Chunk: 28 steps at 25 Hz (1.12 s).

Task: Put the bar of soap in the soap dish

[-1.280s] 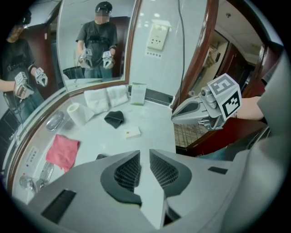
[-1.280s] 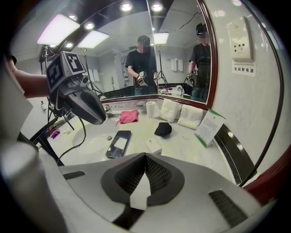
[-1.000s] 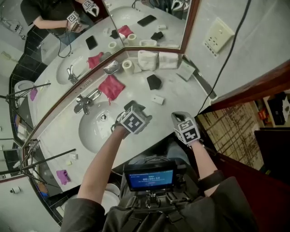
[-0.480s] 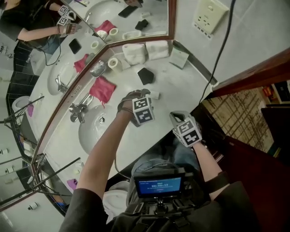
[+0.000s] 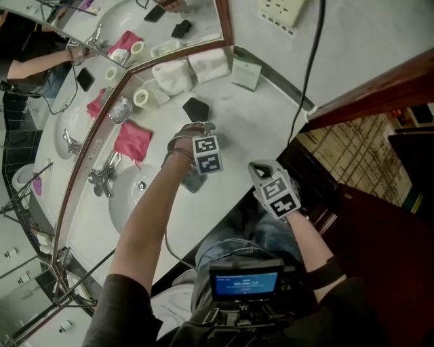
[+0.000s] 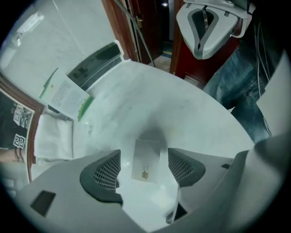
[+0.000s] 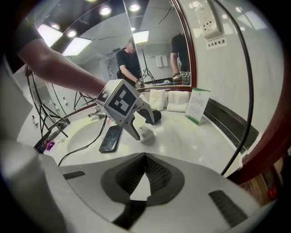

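Bathroom bench (image 6: 182, 104): left gripper (image 6: 143, 169), jaws just opening, straddles bar of soap (image 6: 146, 157) w/o contact, prob. light, stiff, slick, so pinch its long sides; right gripper (image 7: 145, 175) clenched empty.

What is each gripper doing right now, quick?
Left gripper: open, its jaws have just been opening; bar of soap lies between them, not gripped.
Right gripper: shut, empty.

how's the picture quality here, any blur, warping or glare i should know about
Left gripper view: strong fisheye bend, dark corners, soft focus on the counter, a shadow just beyond the bar of soap. Right gripper view: same fisheye curve, spotlights blown out at the top, counter crisp. Head view: evenly lit, little distortion, the mirror doubles the clutter.
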Motion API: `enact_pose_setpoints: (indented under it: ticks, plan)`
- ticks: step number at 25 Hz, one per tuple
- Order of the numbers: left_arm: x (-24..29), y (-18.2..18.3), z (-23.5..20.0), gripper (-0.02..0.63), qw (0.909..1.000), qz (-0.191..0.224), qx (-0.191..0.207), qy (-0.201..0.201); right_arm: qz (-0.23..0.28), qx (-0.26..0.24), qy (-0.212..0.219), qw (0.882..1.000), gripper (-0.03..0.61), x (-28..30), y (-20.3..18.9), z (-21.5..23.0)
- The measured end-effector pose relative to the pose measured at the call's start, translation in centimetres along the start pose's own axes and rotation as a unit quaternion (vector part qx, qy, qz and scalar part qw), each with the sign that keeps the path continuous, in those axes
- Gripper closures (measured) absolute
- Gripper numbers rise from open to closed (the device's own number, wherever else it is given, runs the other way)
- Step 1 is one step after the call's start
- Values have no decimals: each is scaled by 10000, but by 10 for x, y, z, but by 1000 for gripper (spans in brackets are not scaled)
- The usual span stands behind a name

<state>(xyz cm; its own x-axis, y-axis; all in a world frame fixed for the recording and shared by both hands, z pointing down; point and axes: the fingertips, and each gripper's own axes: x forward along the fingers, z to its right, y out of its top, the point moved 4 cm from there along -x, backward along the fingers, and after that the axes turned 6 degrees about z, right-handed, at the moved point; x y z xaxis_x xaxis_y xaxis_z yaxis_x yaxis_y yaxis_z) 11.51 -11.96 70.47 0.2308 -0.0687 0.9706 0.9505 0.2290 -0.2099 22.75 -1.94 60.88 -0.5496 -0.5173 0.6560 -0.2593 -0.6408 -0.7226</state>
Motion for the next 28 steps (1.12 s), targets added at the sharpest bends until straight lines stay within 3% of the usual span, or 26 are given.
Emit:
enact_pose_setpoints:
  ticks: [10,20,24,26,28]
  plan:
    - [11,1,4,421,9997,93,-145,-158,25,379,-399,9985,557,-14,-23,25]
    - [-21,11,-15,426,9883,681,-1333,308,109,333,-395,9986,557,-15,-7,35]
    - [-52,16,-19,425,9725,1069,-1989,567,164,255,-315,9990,557,-12,9,38]
    - [-72,17,-17,426,9571,1346,-2472,686,190,175,-264,9993,557,-12,19,35]
    - [-92,16,-14,425,9361,1639,-2996,845,222,54,-193,9996,557,-11,31,33]
